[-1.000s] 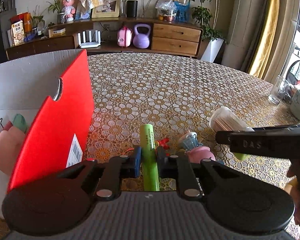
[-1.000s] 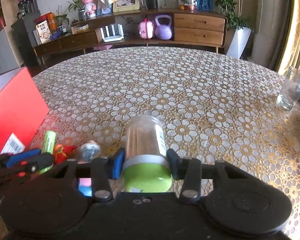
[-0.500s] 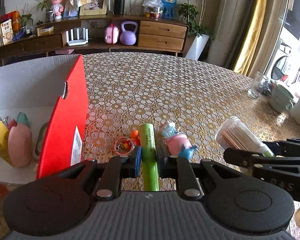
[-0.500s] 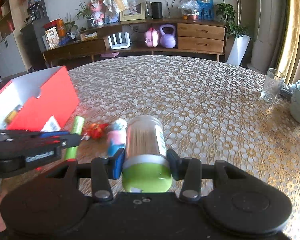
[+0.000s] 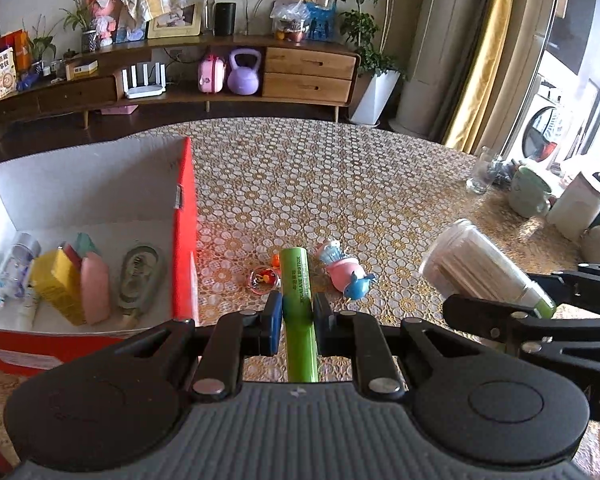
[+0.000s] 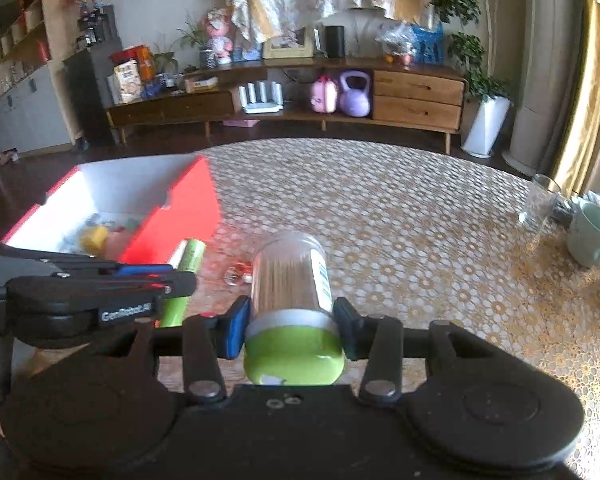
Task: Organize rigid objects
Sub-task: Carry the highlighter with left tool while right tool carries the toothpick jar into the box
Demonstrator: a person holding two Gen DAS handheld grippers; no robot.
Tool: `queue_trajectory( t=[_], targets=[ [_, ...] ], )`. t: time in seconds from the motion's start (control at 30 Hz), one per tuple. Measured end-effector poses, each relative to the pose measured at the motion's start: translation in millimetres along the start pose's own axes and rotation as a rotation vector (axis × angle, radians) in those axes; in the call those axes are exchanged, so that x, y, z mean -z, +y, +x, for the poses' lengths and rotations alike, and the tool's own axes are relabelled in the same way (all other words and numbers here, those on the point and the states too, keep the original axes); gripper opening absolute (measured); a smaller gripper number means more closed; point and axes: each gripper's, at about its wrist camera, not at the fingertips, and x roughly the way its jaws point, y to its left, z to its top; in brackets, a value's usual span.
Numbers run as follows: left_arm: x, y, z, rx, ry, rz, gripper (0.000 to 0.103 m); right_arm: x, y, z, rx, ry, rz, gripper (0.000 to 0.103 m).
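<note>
Lipstick tube (image 5: 298, 300) and toothpick jar (image 6: 290, 280) each clamped in a hand-held gripper, raised higher than before

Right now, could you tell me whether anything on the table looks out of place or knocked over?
Yes: a small pig figurine lies toppled on its side on the tablecloth, beside a little keyring trinket, both loose outside the red box. Nothing looks spilled or broken.
</note>
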Motion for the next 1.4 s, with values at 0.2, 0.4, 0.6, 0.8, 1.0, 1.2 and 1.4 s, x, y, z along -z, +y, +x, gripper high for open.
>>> queue_trajectory(
  t=[0.2,0.4,0.6,0.8,1.0,1.2,1.4],
  targets=[
    [-2.9,18.5,-28.4,0.007,-0.007,0.001,0.016,-11.9,35.2,-16.4,-0.02,-0.035,-0.049,0.044],
    [-8.4,50.7,-51.1,0.016,-0.001,-0.026,0.016,-21.5,69.1,-19.4,-0.037,-0.049,-0.107,0.044],
    [-12.2,85.8,-68.0,-0.009,-0.015,-0.035,0.016,-31.1,101.6,-12.7,-0.054,-0.053,-0.149,0.044],
    [-20.5,125.6,-76.0,-0.047,-0.021,-0.062,0.016,-41.0,126.2,-0.1,-0.068,-0.058,-0.175,0.044],
    [-25.8,166.4,-80.9,-0.094,-0.017,-0.074,0.016,-48.5,147.5,18.5,-0.075,-0.045,-0.197,0.044],
    [-32.7,199.3,-76.6,-0.144,0.002,-0.068,0.016,-54.9,161.4,44.3,-0.061,-0.037,-0.203,0.044],
    [-48.8,224.6,-65.1,-0.171,0.011,-0.054,0.016,-65.0,169.2,75.9,-0.044,-0.024,-0.211,0.044]
  ],
)
